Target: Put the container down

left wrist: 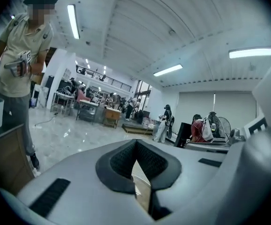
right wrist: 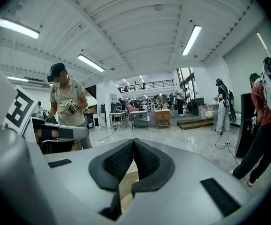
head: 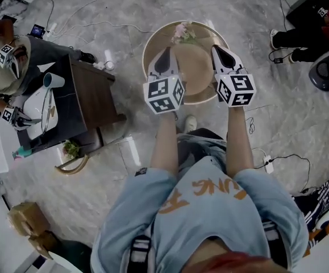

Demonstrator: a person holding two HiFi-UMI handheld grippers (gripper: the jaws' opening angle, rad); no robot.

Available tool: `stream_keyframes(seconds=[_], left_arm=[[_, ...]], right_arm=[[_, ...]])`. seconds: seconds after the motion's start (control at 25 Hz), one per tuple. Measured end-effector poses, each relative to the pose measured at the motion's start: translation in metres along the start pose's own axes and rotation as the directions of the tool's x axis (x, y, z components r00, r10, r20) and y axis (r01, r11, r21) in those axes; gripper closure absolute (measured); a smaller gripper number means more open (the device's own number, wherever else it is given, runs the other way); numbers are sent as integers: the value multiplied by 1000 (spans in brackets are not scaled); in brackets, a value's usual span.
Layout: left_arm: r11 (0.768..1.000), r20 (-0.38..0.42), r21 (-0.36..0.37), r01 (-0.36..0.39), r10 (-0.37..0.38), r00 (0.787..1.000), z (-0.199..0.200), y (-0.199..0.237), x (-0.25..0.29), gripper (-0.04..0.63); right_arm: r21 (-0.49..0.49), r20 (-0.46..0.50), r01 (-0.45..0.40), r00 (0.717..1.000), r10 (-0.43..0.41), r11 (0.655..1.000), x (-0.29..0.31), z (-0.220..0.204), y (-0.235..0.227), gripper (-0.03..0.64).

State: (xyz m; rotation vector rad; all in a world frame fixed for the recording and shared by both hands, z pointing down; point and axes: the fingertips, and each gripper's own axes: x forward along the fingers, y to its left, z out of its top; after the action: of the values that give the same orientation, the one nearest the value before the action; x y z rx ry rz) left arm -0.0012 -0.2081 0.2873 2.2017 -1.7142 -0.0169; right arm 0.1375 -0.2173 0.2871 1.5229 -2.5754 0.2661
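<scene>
In the head view a round tan container (head: 194, 67), with a pink flower sprig at its far rim, hangs above the marble floor between my two grippers. My left gripper (head: 165, 60) clamps the left rim and my right gripper (head: 221, 54) clamps the right rim. In the left gripper view the black pads (left wrist: 121, 161) of the left gripper (left wrist: 136, 146) meet at their tips, with the tan container (left wrist: 142, 191) wall showing in the gap below. In the right gripper view the right gripper (right wrist: 134, 146) is likewise shut, with the tan container (right wrist: 126, 184) wall between its pads.
A dark low table (head: 67, 107) with a white cup (head: 53, 81) and white objects stands at the left, and a person beside it holds other grippers. Cables and a power strip (head: 268, 164) lie on the floor at the right. Another person's feet (head: 286, 38) are at the upper right.
</scene>
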Motion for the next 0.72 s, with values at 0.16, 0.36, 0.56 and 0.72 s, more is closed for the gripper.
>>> stream_keyframes(seconds=[0.16,0.36,0.56,0.72], left_arm=[[997,72,70,15,-21,997,42,-16,-4,571],[992,149,124,-1,-18,989,90,-21,-8,571],[987,189,157,-24,-6,982,112,-17,-10,571],[984,215,172,-40,3,977,124,-12,-11,571]], right_arm=[[-50,79,-19,997,22,999,-7,44,-1,604],[-66,159,-17,987,27,998,-8,88,-4,604],[-102,208,-4,978,25,995,-4,114,-2,606],[-114,234,2,972,24,994,-1,124,-3,606]])
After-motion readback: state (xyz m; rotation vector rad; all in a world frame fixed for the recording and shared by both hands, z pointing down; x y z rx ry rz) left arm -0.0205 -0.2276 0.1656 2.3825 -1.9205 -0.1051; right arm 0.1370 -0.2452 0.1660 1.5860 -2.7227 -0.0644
